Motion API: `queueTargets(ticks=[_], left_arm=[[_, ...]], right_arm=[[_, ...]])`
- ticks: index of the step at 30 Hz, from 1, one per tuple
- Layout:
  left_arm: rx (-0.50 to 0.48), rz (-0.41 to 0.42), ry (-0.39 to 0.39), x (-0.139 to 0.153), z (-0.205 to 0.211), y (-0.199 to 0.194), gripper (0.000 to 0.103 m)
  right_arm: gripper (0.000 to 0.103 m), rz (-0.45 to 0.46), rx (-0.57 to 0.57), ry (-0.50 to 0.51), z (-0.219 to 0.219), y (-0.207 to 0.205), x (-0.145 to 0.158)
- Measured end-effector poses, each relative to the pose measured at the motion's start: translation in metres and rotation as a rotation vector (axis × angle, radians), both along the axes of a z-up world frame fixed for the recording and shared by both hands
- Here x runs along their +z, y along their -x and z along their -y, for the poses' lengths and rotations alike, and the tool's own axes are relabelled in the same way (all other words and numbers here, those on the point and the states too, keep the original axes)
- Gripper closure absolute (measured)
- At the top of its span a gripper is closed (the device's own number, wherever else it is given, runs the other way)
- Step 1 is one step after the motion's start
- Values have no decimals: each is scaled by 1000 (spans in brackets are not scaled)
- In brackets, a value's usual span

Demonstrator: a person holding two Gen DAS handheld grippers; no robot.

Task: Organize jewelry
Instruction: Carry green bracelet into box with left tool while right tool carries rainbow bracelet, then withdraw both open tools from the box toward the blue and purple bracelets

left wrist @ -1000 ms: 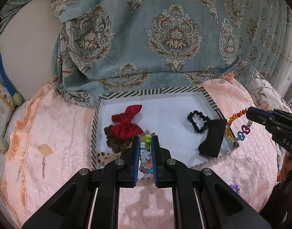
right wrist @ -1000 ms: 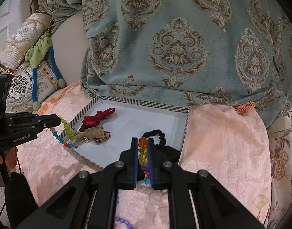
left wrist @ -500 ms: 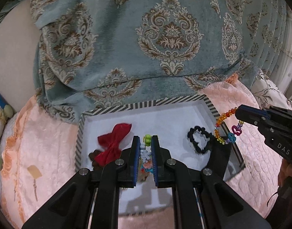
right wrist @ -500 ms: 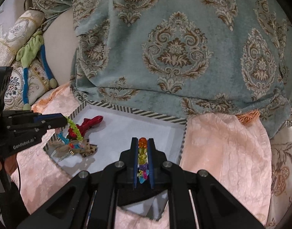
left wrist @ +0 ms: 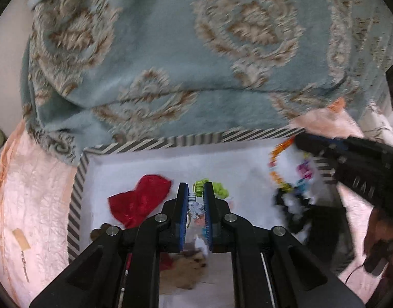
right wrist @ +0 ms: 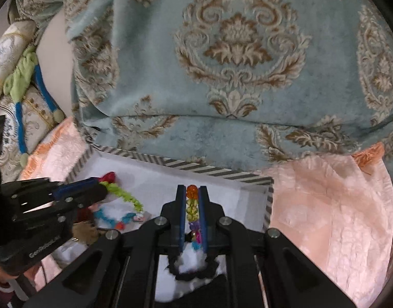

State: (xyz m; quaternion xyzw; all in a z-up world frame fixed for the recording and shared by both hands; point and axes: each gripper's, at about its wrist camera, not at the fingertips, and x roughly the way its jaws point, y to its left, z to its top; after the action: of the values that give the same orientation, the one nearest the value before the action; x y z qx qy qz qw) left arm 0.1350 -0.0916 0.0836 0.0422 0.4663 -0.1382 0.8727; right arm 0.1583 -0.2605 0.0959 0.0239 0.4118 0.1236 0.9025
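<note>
Your left gripper is clamped on a green-and-blue beaded strand; your right gripper is pinched on a multicoloured beaded bracelet. Both pieces hang over the striped-rim tray. Judge them light, limp and slippery: they will swing and drape, so grip across the beads, not the cord. The bracelet's long axis runs along your right fingers, orange bead foremost; the strand droops in a loop.
</note>
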Motion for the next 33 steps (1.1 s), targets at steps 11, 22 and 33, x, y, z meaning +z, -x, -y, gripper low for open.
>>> queueTargets(ticks=[11, 22, 33], left_arm=[[85, -42, 42, -23, -34, -12, 103], [98, -7, 20, 4, -30, 28, 86], [105, 68, -49, 31, -37, 112, 86]], right_arm=[[93, -28, -88, 99, 17, -22, -31], [74, 8, -70, 27, 12, 37, -5], [60, 43, -82, 19, 8, 131, 19]])
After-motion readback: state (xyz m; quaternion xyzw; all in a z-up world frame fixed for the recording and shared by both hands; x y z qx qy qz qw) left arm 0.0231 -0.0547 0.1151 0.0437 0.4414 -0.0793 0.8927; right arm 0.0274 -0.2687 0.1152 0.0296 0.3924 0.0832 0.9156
